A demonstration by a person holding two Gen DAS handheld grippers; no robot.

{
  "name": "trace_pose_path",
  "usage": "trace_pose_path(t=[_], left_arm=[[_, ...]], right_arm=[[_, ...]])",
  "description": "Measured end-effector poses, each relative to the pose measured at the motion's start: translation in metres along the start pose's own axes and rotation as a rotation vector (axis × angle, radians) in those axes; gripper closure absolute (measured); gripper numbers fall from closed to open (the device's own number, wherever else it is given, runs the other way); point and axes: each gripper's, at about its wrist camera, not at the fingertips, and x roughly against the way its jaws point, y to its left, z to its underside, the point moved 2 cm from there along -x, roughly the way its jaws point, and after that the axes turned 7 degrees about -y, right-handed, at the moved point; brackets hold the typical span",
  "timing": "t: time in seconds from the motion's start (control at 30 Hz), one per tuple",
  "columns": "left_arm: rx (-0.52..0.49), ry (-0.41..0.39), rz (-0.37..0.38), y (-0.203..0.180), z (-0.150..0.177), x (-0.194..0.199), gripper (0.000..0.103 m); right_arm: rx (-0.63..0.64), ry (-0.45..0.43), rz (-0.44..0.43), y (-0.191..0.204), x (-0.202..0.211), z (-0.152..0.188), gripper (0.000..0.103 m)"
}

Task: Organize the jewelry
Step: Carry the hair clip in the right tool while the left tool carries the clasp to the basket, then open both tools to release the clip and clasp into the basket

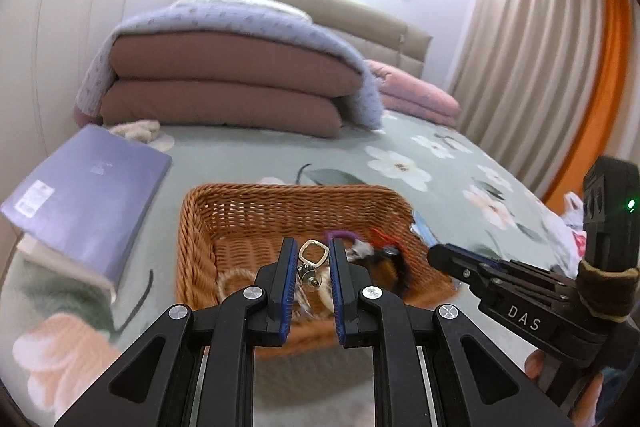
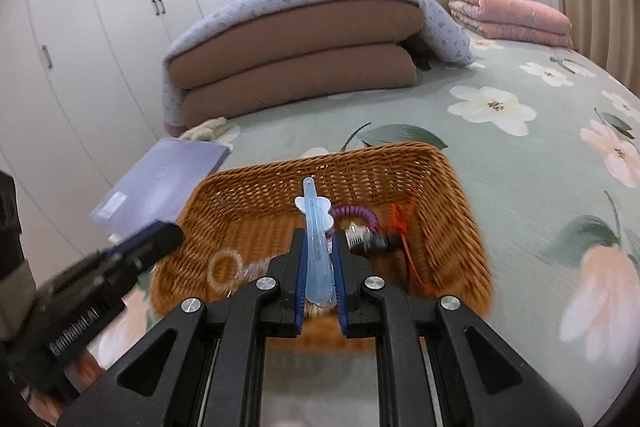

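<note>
A brown wicker basket sits on the flowered bedspread and also shows in the right wrist view. My left gripper is shut on a silver earring with a square loop, held over the basket. My right gripper is shut on a light blue hair clip with a flower shape, held over the basket. Inside the basket lie a purple coil hair tie, a red cord, a pale ring bracelet and dark pieces. The right gripper also shows in the left wrist view.
A purple book lies on the bed left of the basket. Folded brown and blue quilts and a pink quilt are stacked near the headboard. White wardrobes stand at left, curtains at right.
</note>
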Motion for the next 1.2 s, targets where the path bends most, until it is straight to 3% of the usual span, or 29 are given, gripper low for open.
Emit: trace_pose_path(t=[0.2, 0.33, 0.57, 0.6, 0.63, 0.7, 0.93, 1.03, 1.2], left_arm=[[0.043, 0.102, -0.049, 0.027, 0.007, -0.068, 0.087], [0.019, 0.139, -0.077, 0.034, 0.017, -0.086, 0.087], [0.019, 0.143, -0.073, 0.037, 0.021, -0.091, 0.085], [0.029, 0.146, -0.067, 0.038, 0.02, -0.089, 0.076], [0.043, 0.144, -0.056, 0.039, 0.019, -0.085, 0.062], [0.061, 0.106, -0.05, 0.04, 0.017, -0.071, 0.052], [0.043, 0.0, -0.035, 0.012, 0.025, 0.012, 0.051], [0.018, -0.03, -0.056, -0.003, 0.042, 0.054, 0.041], [-0.018, -0.057, -0.129, -0.021, 0.064, 0.109, 0.038]], right_arm=[[-0.023, 0.078, 0.03, -0.005, -0.064, -0.008, 0.088], [-0.025, 0.12, 0.037, -0.006, -0.088, -0.004, 0.088], [-0.048, 0.123, 0.004, -0.011, -0.075, -0.001, 0.087], [-0.043, 0.116, 0.005, -0.011, -0.067, 0.0, 0.086], [-0.037, 0.111, 0.007, -0.011, -0.061, 0.001, 0.081], [-0.018, 0.096, 0.01, -0.009, -0.04, 0.006, 0.074], [0.086, 0.013, 0.02, 0.006, 0.056, 0.053, 0.056], [0.116, -0.014, 0.045, 0.011, 0.093, 0.073, 0.056], [0.12, -0.056, 0.075, 0.016, 0.148, 0.102, 0.056]])
